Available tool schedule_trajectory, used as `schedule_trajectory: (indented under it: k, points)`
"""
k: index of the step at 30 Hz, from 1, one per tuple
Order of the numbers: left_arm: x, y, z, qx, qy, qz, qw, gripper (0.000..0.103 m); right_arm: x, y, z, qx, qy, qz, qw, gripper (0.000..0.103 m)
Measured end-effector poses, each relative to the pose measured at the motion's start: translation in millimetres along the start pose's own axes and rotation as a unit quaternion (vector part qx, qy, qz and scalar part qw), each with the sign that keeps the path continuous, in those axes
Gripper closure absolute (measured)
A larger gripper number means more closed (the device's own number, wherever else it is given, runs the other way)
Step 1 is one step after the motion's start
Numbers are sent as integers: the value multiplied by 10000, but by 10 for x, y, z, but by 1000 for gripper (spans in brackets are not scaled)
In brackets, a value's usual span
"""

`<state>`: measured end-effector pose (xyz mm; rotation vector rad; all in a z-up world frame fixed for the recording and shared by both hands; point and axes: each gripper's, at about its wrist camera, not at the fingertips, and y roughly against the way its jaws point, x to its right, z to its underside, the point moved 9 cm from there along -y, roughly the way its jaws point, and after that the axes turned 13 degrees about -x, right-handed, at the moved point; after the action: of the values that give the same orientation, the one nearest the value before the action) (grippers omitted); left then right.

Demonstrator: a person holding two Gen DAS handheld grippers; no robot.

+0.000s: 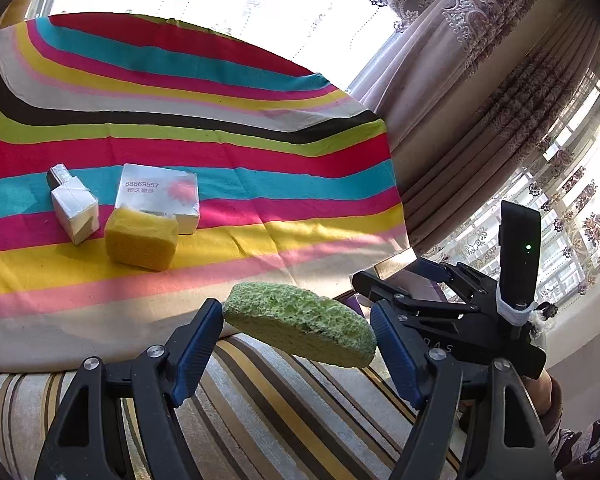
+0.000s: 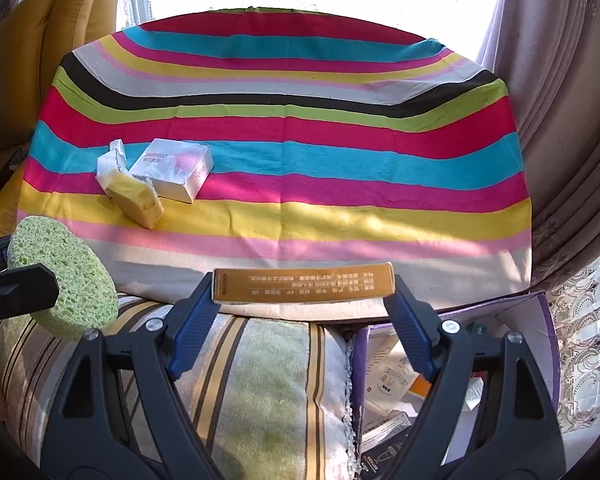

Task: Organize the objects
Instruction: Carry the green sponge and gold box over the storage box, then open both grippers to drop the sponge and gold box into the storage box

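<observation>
Green sponge (image 1: 300,326) in left jaws, gold box (image 2: 303,283) in right — purple box (image 2: 500,316) contents hard to read.

Left gripper (image 1: 298,330): jaws stand wide, both blue pads (image 1: 198,344) pressed on the ends of a green sponge (image 1: 300,326), which hangs clear between them, tilted. Gripper is pitched downward.

Right gripper (image 2: 302,306): jaws equally wide, blue pads (image 2: 192,322) clamped on the two short ends of a gold box (image 2: 302,288), held level. Pitched downward more steeply. It sits just to the right of the left gripper, close but apart.
</observation>
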<state>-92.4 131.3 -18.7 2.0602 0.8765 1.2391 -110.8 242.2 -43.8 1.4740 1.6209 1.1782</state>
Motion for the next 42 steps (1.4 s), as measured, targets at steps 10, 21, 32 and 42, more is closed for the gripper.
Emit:
schedule_trajectory:
  k: [10,21,32,42]
  points:
    - [552,-270,34,-282,-527,62,9982,27,571,118,334,3,-471,234,9986,19]
    - [1197,-646,168,-719,-1148,234,9905,27,1206,193,658,-61,-1039,496,9933,19]
    - [1605,-933,262,-1027,-1563,337,9818,27,1684,255,829,-69,-1458,782,9862,19]
    - [1831,-1080,287,-1161,-1771,487,9761,24,1867,322,871,-22,-1586,1014,9821,19]
